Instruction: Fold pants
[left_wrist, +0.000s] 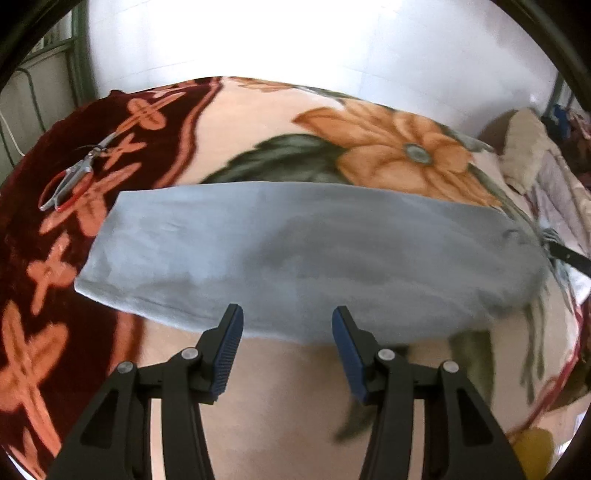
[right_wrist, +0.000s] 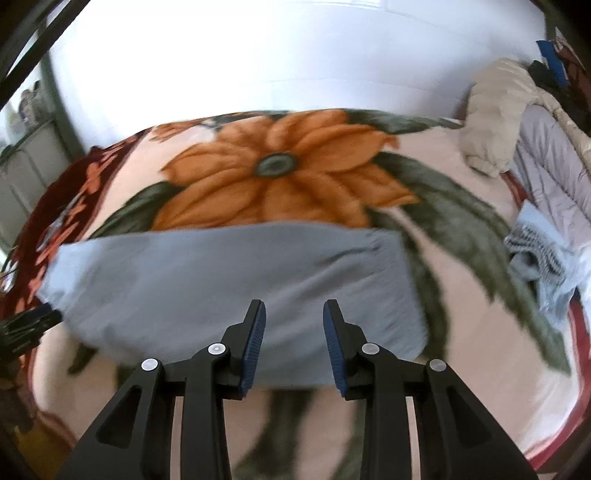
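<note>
The left hand-held gripper (left_wrist: 287, 325) and the right hand-held gripper (right_wrist: 294, 319) both stand wide apart and hold nothing, just above the near edge of the pale blue-grey cotton pants (left_wrist: 295, 254). The pants lie flat as a long band across the floral fleece bed (left_wrist: 388, 147). The cloth looks light, soft and limp, so I judge the hem corners and the gathered waistband (right_wrist: 384, 247) the best holds. Red-handled scissors (left_wrist: 70, 181) lie near the bed's left edge, and a striped grey garment (right_wrist: 535, 254) lies at the right; the near side is open.

The light blue-grey pants (left_wrist: 295, 251) lie flat, folded into a long band running nine to three o'clock across the floral bed.
</note>
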